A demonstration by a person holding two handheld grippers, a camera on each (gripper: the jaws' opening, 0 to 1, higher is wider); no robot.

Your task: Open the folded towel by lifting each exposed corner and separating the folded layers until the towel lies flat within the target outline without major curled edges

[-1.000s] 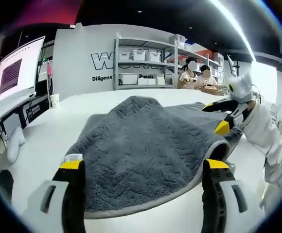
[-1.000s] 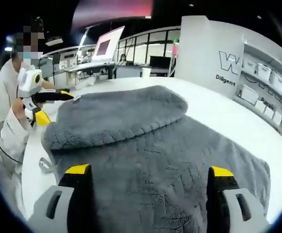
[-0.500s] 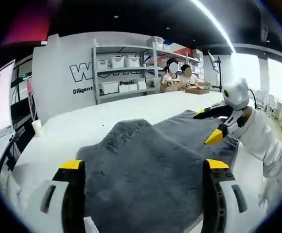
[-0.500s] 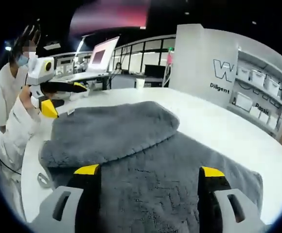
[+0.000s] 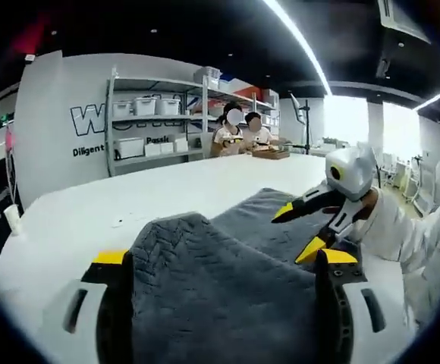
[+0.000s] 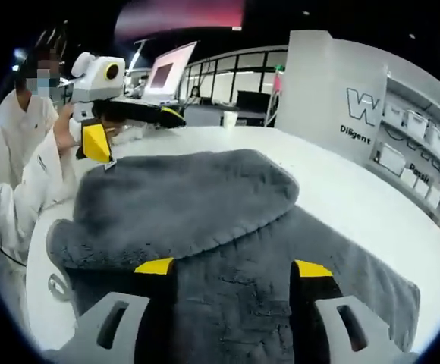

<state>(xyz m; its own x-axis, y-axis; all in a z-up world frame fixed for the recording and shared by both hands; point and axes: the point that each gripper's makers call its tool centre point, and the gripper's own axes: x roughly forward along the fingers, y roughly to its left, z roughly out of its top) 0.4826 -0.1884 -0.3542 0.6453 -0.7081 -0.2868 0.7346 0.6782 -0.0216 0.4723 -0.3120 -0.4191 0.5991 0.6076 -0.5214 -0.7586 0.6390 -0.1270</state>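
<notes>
My left hand-held gripper (image 6: 121,125) pinches a lifted corner of the grey plush towel (image 6: 205,220), raised off the white worktop (image 6: 356,189). My right hand-held gripper (image 5: 305,231) stands part-open over the towel's lower layer, holding nothing.
</notes>
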